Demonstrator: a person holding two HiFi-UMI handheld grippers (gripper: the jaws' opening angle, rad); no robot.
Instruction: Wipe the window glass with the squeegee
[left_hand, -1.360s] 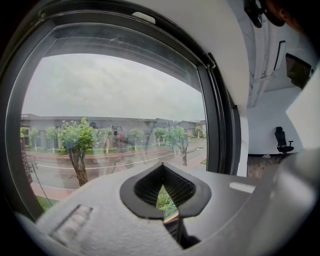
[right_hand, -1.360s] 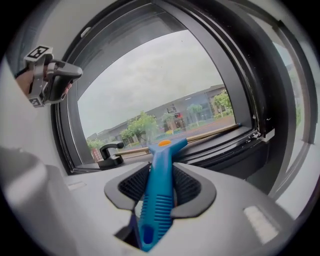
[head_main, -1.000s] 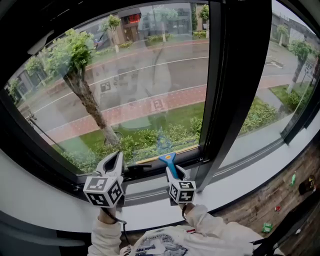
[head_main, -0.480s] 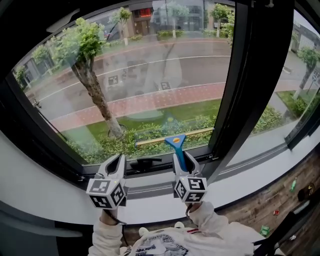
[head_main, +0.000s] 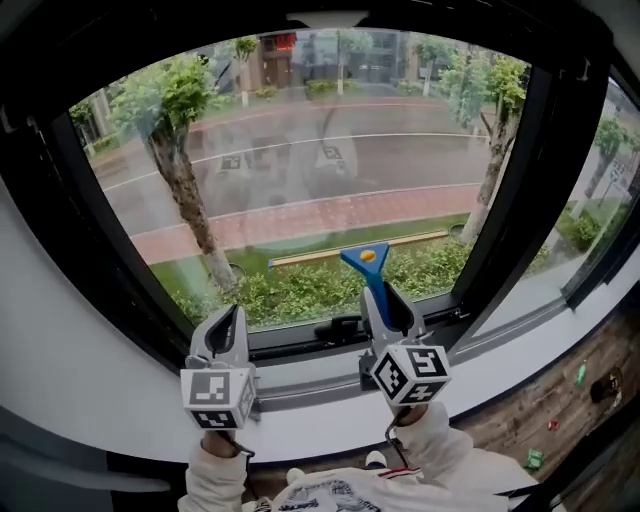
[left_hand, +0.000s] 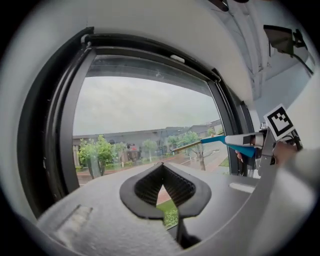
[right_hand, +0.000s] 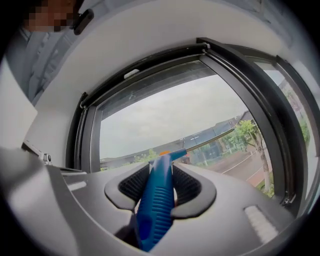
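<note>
R hand-held gripper (right_hand: 161, 176) pinches blue squeegee (right_hand: 156, 205) handle; only head view shows blade against window glass (head_main: 290, 170). L hand-held gripper (left_hand: 162, 186) pressed together, empty.

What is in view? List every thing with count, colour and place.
squeegee: one, blue handle, yellowish blade, held up against the lower glass
window glass: one large pane, clear, centre
window frame: one, black, around the pane
latch: one, black, on the bottom rail
sill: one, white, below the frame
trees: two close by, green, outside, one left, one right
floor: brown wood, lower right
left gripper: one, grey, lower left, shut and empty
right gripper: one, grey, lower centre, shut on the squeegee handle
sleeves: two, white, bottom edge
</note>
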